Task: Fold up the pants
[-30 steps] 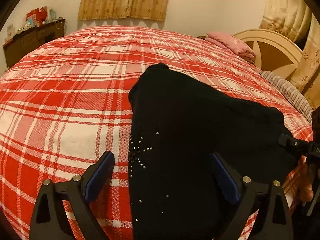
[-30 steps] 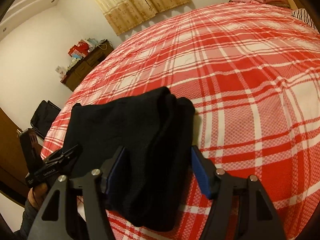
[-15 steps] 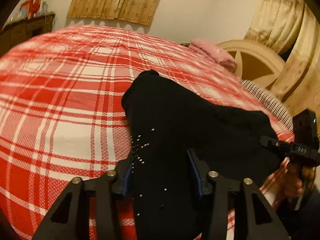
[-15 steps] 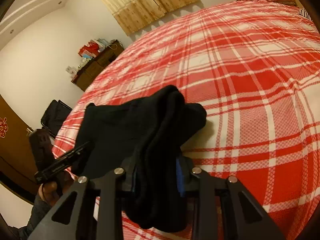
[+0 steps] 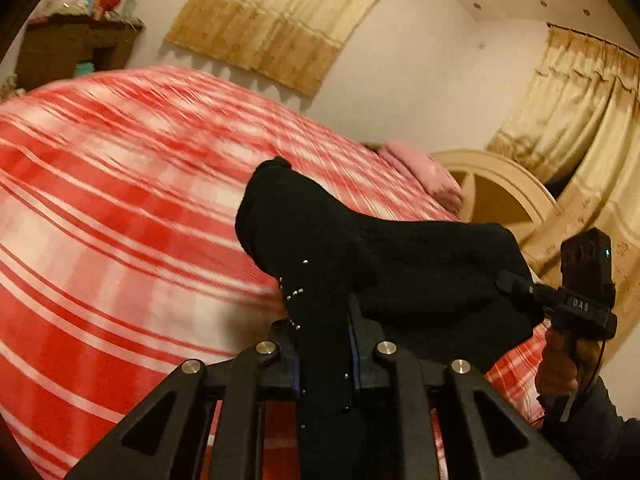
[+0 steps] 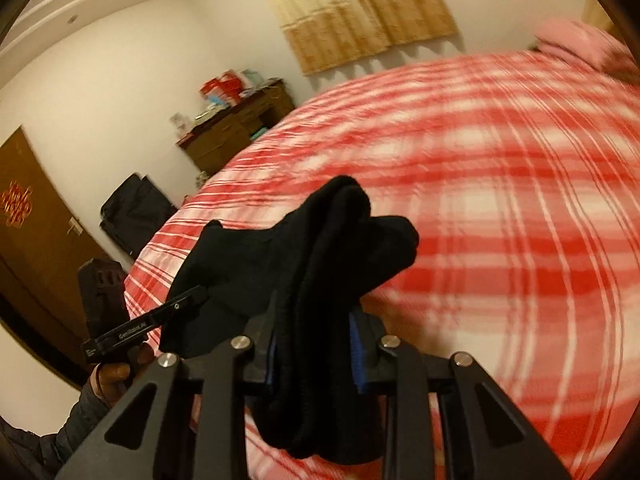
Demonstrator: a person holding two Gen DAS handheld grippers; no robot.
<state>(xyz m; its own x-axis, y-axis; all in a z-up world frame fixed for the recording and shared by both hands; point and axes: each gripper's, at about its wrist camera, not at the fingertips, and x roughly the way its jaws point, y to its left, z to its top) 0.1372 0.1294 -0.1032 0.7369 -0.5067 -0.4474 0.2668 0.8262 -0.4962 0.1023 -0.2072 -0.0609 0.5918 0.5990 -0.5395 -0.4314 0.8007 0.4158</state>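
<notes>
The black pants (image 5: 360, 248), folded and dotted with small studs, hang lifted above the red plaid bed (image 5: 120, 220). My left gripper (image 5: 324, 320) is shut on one end of them. My right gripper (image 6: 312, 320) is shut on the other end, where the thick folded layers (image 6: 340, 240) bunch up between its fingers. Each gripper shows in the other's view, the right one (image 5: 576, 304) at the right edge and the left one (image 6: 140, 324) at the lower left. The background is motion-blurred.
A pink pillow (image 5: 420, 172) and a cream headboard (image 5: 500, 192) stand at the bed's head. A dark dresser (image 6: 240, 128) with clutter, a black suitcase (image 6: 136, 212) and a brown door (image 6: 28, 240) line the far wall. Gold curtains (image 5: 280, 28) hang behind.
Both grippers closed from open onto the pants and lifted them off the bed. The views have tilted upward toward the walls.
</notes>
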